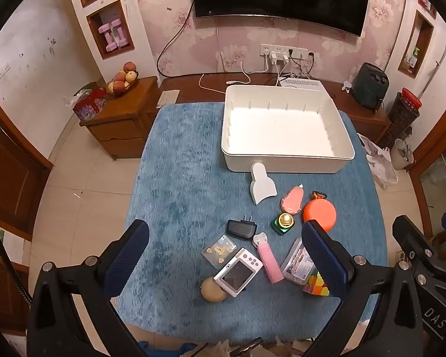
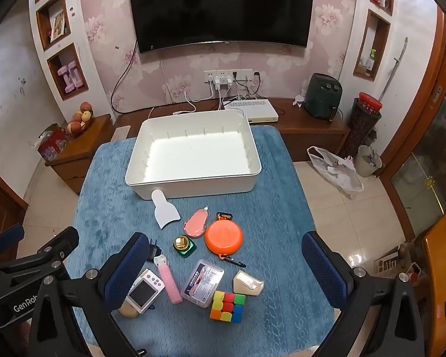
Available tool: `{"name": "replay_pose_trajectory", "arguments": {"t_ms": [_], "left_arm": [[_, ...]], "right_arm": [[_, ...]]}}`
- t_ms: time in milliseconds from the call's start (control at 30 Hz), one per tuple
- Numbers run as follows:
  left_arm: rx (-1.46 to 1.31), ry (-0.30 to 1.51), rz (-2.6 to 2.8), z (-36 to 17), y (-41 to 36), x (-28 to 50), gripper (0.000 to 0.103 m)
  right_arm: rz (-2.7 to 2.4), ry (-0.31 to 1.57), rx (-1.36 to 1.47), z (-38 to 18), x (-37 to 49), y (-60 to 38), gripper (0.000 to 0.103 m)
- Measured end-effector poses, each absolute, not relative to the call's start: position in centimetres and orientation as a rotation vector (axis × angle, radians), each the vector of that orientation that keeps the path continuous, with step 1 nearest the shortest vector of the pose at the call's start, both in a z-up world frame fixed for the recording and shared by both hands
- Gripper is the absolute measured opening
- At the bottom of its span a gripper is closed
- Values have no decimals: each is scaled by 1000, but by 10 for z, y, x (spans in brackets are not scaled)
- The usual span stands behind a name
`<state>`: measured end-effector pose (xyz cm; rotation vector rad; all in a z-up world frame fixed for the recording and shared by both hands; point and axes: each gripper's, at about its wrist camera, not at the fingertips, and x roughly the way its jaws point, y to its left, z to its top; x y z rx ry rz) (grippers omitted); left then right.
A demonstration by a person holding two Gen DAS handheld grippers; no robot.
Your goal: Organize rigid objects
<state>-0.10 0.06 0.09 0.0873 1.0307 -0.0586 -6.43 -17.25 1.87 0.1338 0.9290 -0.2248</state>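
At the bottom of each view, the two blue-padded fingers stand wide apart. The left gripper (image 1: 226, 260) holds nothing and touches nothing. The right gripper (image 2: 226, 267) is just as wide and empty too. Both hang above a blue cloth (image 1: 181, 178). Small things lie between the fingers: a white camera (image 1: 238, 272), a pink comb (image 1: 267, 257), a color cube (image 2: 227, 306) and an orange round case (image 2: 223, 236). Higher up, in the middle of the frame, sits an empty white bin (image 2: 193, 157).
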Motion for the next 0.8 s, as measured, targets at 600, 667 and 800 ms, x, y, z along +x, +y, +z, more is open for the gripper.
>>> {"name": "replay_pose_trajectory", "arguments": {"t_ms": [600, 667, 800], "left_arm": [[91, 1032, -50, -3, 4, -3, 102], [90, 1032, -51, -3, 4, -2, 102], [91, 1034, -52, -2, 4, -2, 102]], "right_arm": [[-216, 934, 134, 18, -65, -171, 103], [-217, 932, 133, 19, -65, -171, 103], [-220, 933, 136, 19, -64, -169, 103]]}}
